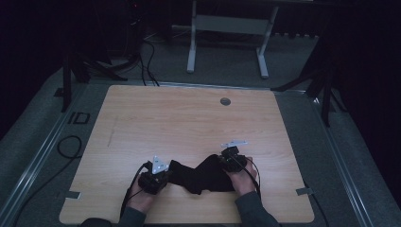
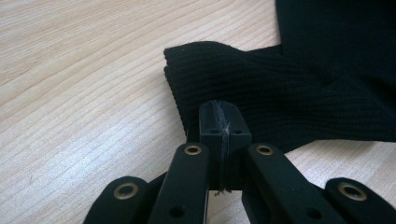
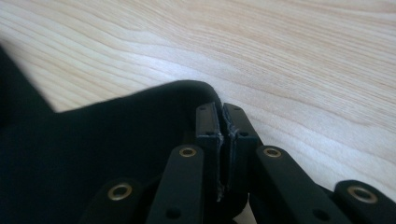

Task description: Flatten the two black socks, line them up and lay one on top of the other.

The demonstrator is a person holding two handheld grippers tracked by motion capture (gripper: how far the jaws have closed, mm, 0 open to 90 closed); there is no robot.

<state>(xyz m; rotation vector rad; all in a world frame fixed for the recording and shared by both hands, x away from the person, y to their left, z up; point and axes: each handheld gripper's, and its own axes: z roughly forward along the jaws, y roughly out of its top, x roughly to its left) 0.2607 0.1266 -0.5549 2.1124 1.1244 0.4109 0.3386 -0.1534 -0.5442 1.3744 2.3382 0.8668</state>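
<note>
Both grippers, left point(image 1: 163, 171) and right point(image 1: 226, 158), pinched the black sock's point(image 1: 203, 174) ends; I judged an even, gentle pull best.

one black sock point(image 1: 201, 175), two hand-held grippers, one table point(image 1: 189, 118)

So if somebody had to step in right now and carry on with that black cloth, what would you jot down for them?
Left tool: shut on the ribbed hem of the black knit garment.
Right tool: shut at the garment's opposite edge; whether cloth is pinched between its jaws is hard to tell.
Garment: lies bunched on the wooden table, near the front edge, between the two hands.
Done: both ends taken up.
Left: probably lift and spread or fold it; it is not yet flat or folded.
</note>
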